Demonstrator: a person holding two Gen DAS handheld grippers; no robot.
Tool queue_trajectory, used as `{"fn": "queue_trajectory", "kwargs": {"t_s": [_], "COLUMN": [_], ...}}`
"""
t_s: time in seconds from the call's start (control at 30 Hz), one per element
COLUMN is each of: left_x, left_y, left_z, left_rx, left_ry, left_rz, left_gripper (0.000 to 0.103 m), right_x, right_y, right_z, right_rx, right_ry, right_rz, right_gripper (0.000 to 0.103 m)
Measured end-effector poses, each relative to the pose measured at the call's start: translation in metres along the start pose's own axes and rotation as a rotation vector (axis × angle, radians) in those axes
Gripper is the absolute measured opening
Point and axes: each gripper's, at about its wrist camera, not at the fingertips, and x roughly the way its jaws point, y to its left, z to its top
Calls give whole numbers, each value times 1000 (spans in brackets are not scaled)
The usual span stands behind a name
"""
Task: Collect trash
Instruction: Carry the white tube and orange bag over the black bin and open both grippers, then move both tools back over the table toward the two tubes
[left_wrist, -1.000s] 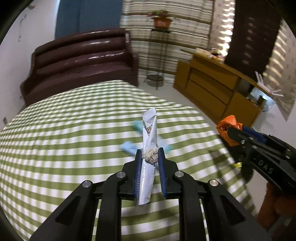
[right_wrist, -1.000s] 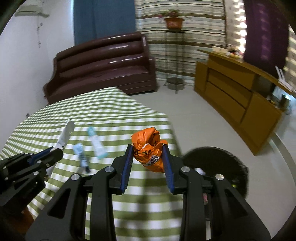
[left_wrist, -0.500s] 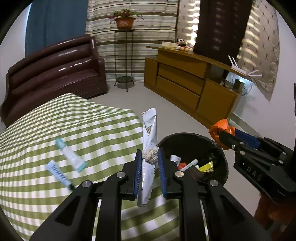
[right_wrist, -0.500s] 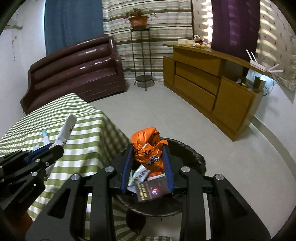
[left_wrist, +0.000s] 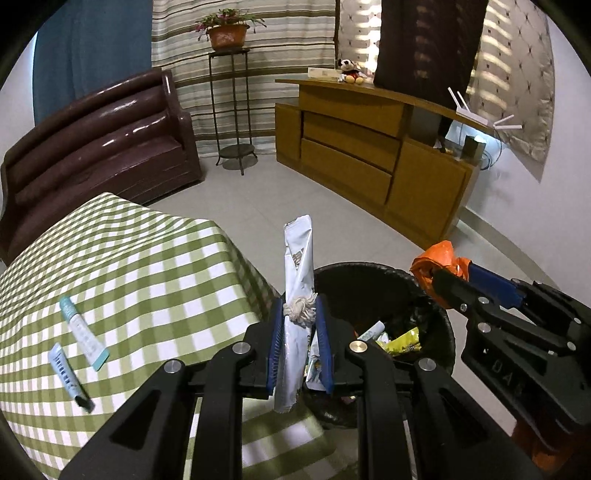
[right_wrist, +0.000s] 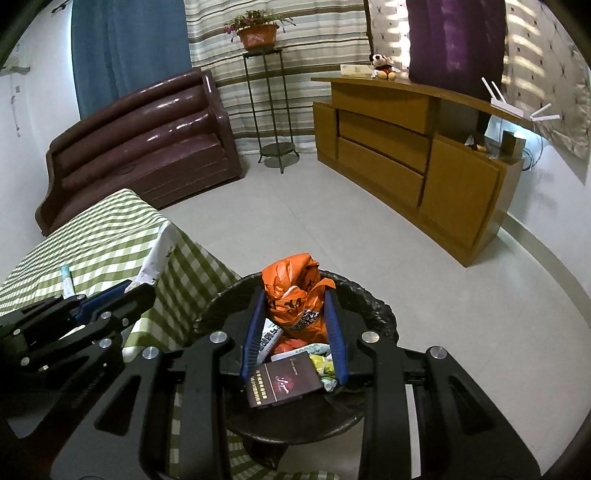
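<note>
My left gripper (left_wrist: 298, 314) is shut on a long silver wrapper (left_wrist: 297, 258) and a small knot of white string (left_wrist: 300, 312), at the near rim of the black trash bin (left_wrist: 369, 273). My right gripper (right_wrist: 293, 295) is shut on a crumpled orange plastic bag (right_wrist: 295, 284), held over the bin's opening (right_wrist: 365, 306). The bin holds a dark red booklet (right_wrist: 284, 384) and several wrappers. Two small tubes (left_wrist: 83, 332) (left_wrist: 68, 371) lie on the green checked tablecloth (left_wrist: 147, 266). The right gripper (left_wrist: 443, 280) shows at the right of the left wrist view, the left gripper (right_wrist: 140, 291) at the left of the right wrist view.
The bin stands on the tiled floor (right_wrist: 369, 229) just off the table's corner. A brown sofa (left_wrist: 99, 147), a metal plant stand (left_wrist: 231, 110) and a wooden sideboard (left_wrist: 369, 158) line the far walls.
Both grippers have swung right from over the table to the trash bin, still holding their items. The bin has come into view and is now close below them.
</note>
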Motion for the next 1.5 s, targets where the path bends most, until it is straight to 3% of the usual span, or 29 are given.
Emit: {"fn": "queue_trajectory", "kwargs": {"t_s": [0.33, 0.4, 0.47, 0.77, 1.0, 1.5], "left_x": [18, 19, 18, 17, 9, -18], "left_y": [-11, -11, -12, -8, -3, 23], "left_z": [2, 3, 4, 5, 3, -8], "left_rx": [16, 15, 12, -3, -29, -76], "left_ry": [36, 39, 35, 32, 31, 15], "left_rz": [32, 32, 32, 42, 48, 91], "left_gripper": [23, 38, 46, 53, 57, 61], "right_x": [12, 13, 14, 15, 11, -6], "right_y": [-10, -12, -12, -11, -7, 18], "right_z": [0, 0, 0, -3, -3, -7], "right_rx": [28, 39, 39, 47, 40, 0], "right_ry": [24, 26, 23, 14, 13, 9], "right_rz": [13, 15, 12, 1, 7, 21], "right_gripper": [33, 34, 36, 39, 53, 66]}}
